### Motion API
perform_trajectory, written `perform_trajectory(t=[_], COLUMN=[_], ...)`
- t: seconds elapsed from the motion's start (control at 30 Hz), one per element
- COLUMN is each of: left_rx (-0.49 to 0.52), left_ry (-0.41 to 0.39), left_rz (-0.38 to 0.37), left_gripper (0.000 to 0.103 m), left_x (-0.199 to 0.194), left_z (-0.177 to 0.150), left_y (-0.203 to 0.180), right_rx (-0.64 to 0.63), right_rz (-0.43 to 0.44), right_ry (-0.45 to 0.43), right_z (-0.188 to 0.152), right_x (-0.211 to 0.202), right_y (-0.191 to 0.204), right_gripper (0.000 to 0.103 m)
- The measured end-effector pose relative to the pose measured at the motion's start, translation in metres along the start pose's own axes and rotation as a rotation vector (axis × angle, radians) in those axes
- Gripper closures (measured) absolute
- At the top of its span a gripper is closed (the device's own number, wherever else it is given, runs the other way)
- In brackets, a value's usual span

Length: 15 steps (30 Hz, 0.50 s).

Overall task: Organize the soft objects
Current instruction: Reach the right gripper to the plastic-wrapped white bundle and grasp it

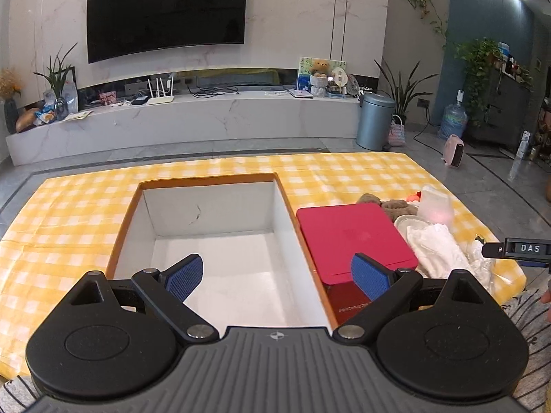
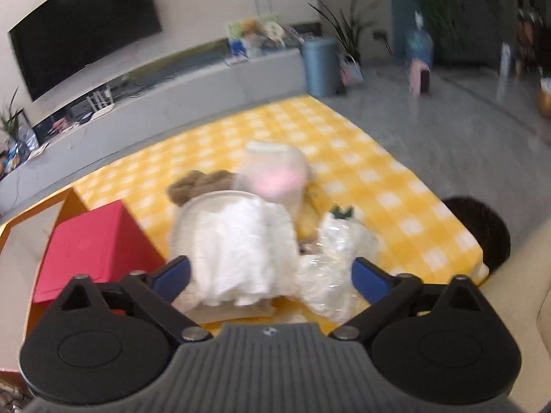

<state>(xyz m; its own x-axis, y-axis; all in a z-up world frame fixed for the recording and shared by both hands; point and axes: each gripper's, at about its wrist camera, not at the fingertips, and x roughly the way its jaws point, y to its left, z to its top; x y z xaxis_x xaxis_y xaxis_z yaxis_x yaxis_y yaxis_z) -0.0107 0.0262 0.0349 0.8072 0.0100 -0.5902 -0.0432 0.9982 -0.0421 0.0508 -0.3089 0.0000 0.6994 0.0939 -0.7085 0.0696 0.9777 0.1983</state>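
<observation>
A pile of soft things lies at the right of the yellow checked table (image 1: 69, 213): a white cloth (image 2: 241, 244) (image 1: 434, 244), a brown plush toy (image 2: 199, 184) (image 1: 396, 206) and crumpled clear plastic wrap (image 2: 337, 258). A translucent tub (image 2: 275, 175) with something pink inside stands behind them. My right gripper (image 2: 270, 268) hangs open just over the white cloth, which shows between its blue pads without being pinched. The right wrist view is blurred. My left gripper (image 1: 277, 268) is open and holds nothing, above the open white-lined box (image 1: 206, 179).
A red flat box (image 1: 351, 237) (image 2: 93, 241) lies between the open box and the pile. The table's right edge is close to the pile, with a dark round object (image 2: 482, 227) beyond it. A striped garment shows along the bottom of the left wrist view.
</observation>
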Motion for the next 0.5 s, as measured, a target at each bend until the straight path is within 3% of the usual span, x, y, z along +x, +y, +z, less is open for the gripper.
perform_trajectory(t=[0.2,0.33,0.4,0.47,0.5], left_rx=[0.023,0.058,0.065,0.074,0.078], left_ry=[0.032,0.036,0.031,0.028,0.03], left_rz=[-0.007,0.004,0.008,0.02,0.024], left_gripper=[0.0,0.0,0.0,0.0,0.0], left_x=[0.008,0.01,0.009,0.008,0.008], left_z=[0.001,0.001,0.002,0.005,0.007], left_y=[-0.014,-0.024,-0.027,-0.032,-0.035], right_rx=[0.103,0.151,0.172,0.152,0.168], right_rz=[-0.009,-0.058,-0.085,-0.156,-0.161], right_ry=[0.09,0.069,0.024,-0.014,0.009], right_z=[-0.01,-0.007,-0.005,-0.002,0.0], right_x=[0.032,0.045,0.046,0.053,0.059], right_y=[-0.024,-0.03,-0.034,-0.032,-0.034], right_gripper=[0.016,0.017,0.026,0.026,0.026])
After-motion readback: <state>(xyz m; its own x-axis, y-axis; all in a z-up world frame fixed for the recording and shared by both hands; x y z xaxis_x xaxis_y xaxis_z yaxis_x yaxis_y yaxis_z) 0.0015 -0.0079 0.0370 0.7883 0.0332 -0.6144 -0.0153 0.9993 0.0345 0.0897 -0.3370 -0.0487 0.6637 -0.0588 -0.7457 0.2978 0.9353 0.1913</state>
